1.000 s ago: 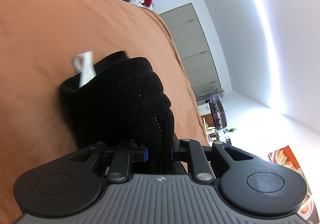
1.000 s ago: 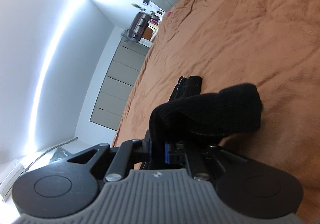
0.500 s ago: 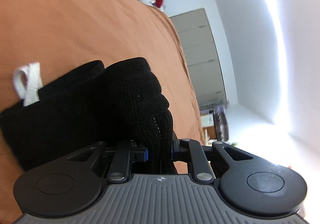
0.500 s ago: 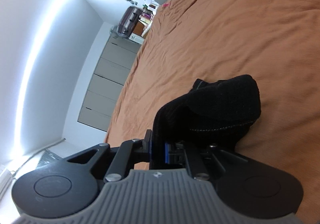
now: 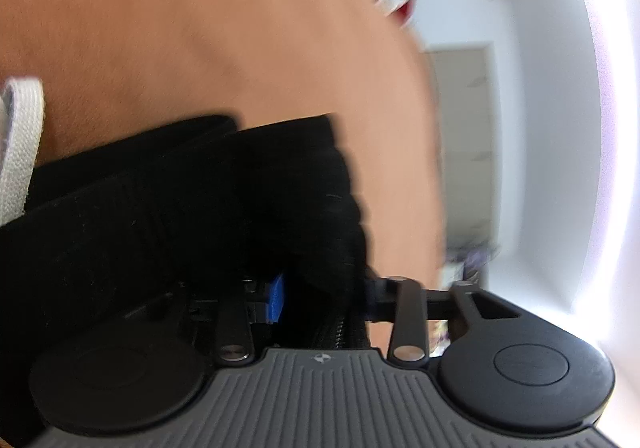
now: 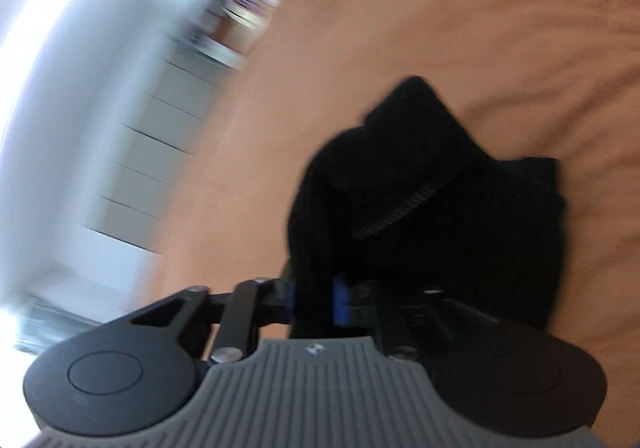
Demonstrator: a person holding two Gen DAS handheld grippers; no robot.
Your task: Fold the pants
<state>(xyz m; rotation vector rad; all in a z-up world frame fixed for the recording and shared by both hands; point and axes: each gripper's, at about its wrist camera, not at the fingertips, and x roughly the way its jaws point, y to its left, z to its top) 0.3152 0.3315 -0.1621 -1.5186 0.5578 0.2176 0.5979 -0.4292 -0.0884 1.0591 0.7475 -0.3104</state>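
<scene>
- Bright daylight; the white wall (image 5: 560, 128) is blown out with glare.
- Heavy motion blur smears both views.
- Fisheye bends the edges.
- The black pants (image 6: 440, 188) lose all detail.

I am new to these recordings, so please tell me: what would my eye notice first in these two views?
First, the black pants, bunched in the middle of both views on the orange bedspread; the left tongs and the right tongs are each shut on a fold of them. Next, a white drawstring at the left edge of the left view.
</scene>
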